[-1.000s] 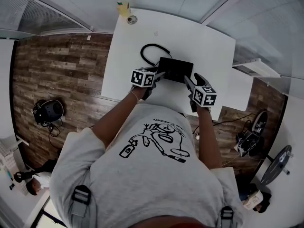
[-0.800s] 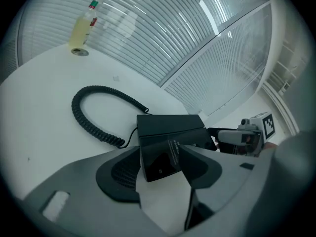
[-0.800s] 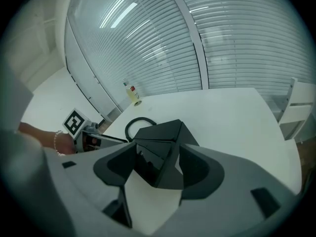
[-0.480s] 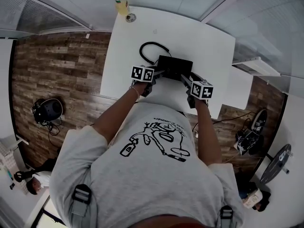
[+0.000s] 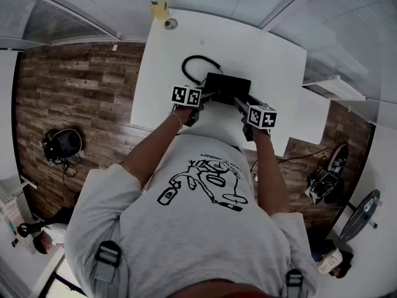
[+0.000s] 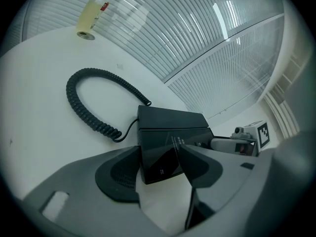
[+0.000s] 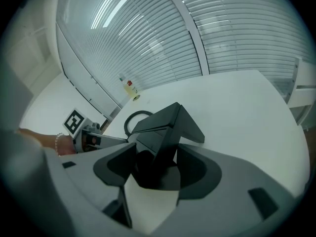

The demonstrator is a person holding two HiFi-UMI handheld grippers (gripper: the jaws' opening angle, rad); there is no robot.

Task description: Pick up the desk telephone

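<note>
A black desk telephone lies on the white desk, its coiled cord looping away at the far left. My left gripper reaches in at the phone's left end and my right gripper at its right end. In the left gripper view the phone has its near corner between the wide jaws of the left gripper, with the cord beyond. The right gripper view shows the phone's angled end between the spread jaws of the right gripper. Neither pair of pads visibly presses on it.
A pale bottle and a small round object stand at the desk's far left corner. A lower white surface adjoins the desk at right. Wooden floor with bags and cables surrounds the desk. Window blinds run behind.
Both grippers came down and moved in against the two ends of the phone, then held still. The phone and its cord have not moved.
</note>
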